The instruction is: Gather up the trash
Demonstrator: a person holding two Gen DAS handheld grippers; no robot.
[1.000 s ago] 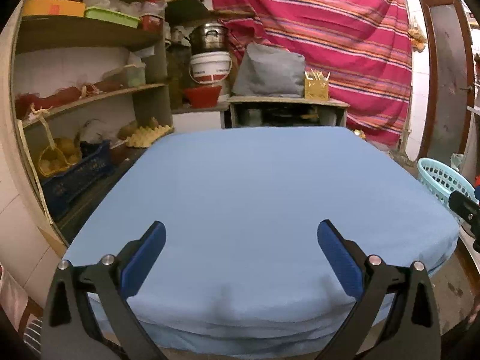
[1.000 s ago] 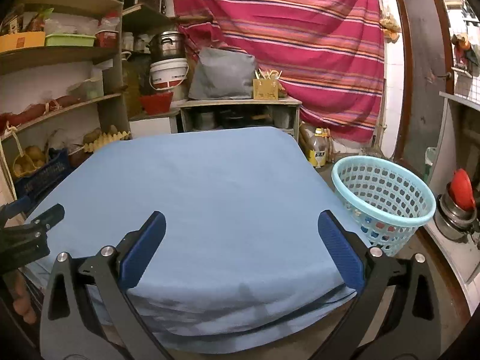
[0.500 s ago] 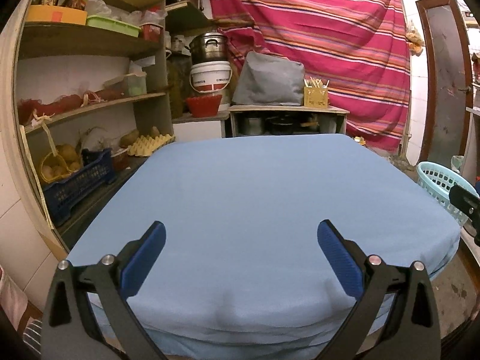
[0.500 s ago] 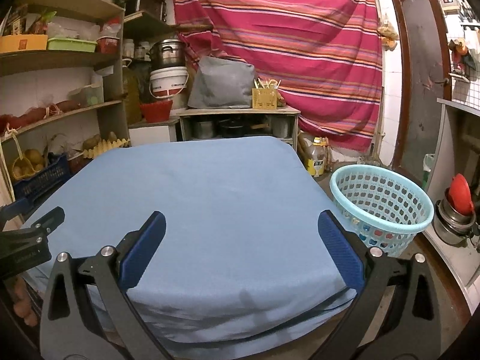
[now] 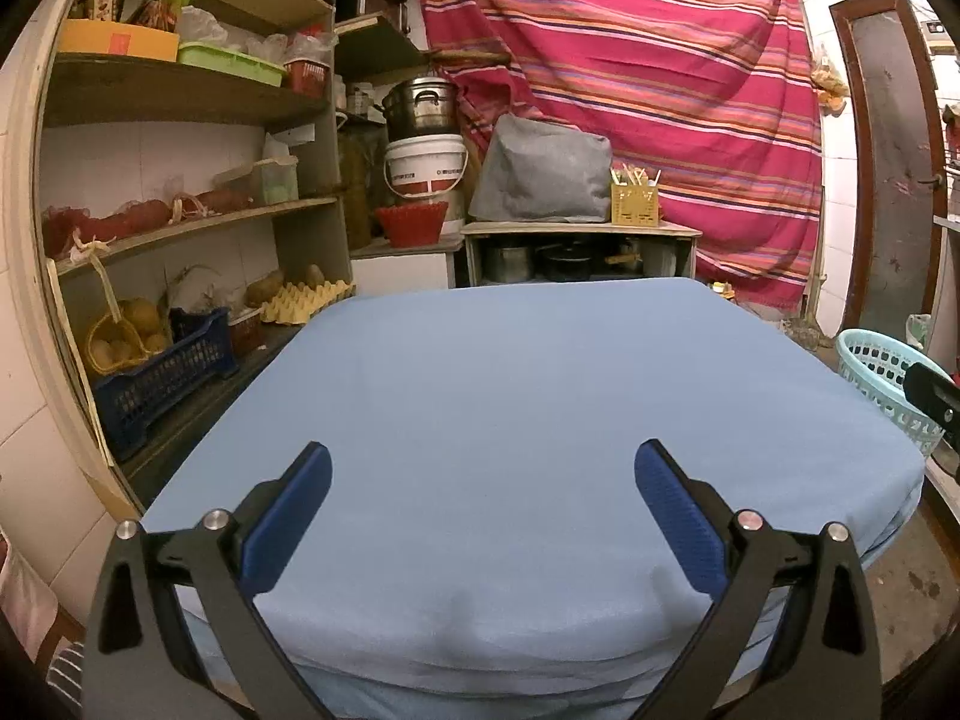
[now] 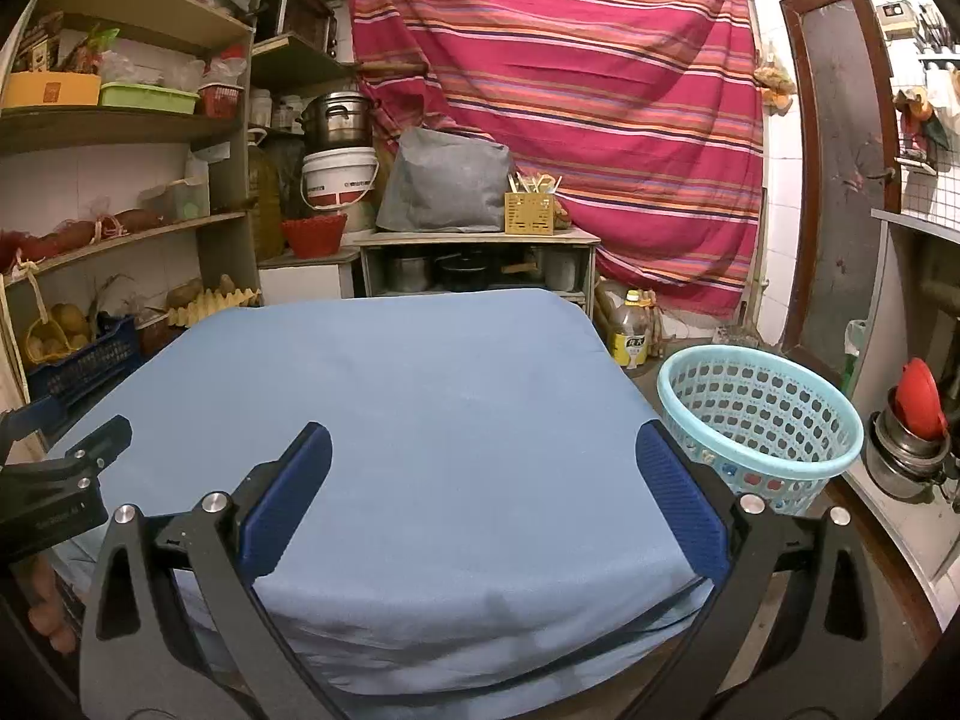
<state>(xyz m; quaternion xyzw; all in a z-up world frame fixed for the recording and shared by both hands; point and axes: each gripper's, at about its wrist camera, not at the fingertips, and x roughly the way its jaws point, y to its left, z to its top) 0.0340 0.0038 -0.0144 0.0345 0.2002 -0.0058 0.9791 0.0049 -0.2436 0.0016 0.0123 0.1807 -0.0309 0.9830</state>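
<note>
My left gripper [image 5: 483,480] hangs open over the near edge of a table under a blue cloth [image 5: 528,396], nothing between its blue pads. My right gripper [image 6: 483,477] is open too, above the same blue cloth [image 6: 420,396]. A light-blue plastic basket [image 6: 759,414] stands on the floor to the right of the table; coloured bits show through its holes near the bottom. The basket [image 5: 882,372] also shows at the right edge of the left wrist view. No loose trash shows on the cloth. The left gripper's body [image 6: 60,492] appears at the left edge of the right wrist view.
Wooden shelves [image 5: 180,228] packed with boxes, a dark blue crate [image 5: 162,372] and egg trays run along the left. A low cabinet [image 6: 474,258] with pots stands behind the table before a red striped curtain [image 6: 600,90]. Bottles [image 6: 630,336] sit on the floor; a counter with pans [image 6: 906,444] is right.
Both views have tilted up and drawn back a little, so the table and basket sit lower in frame. Both grippers stay open.
</note>
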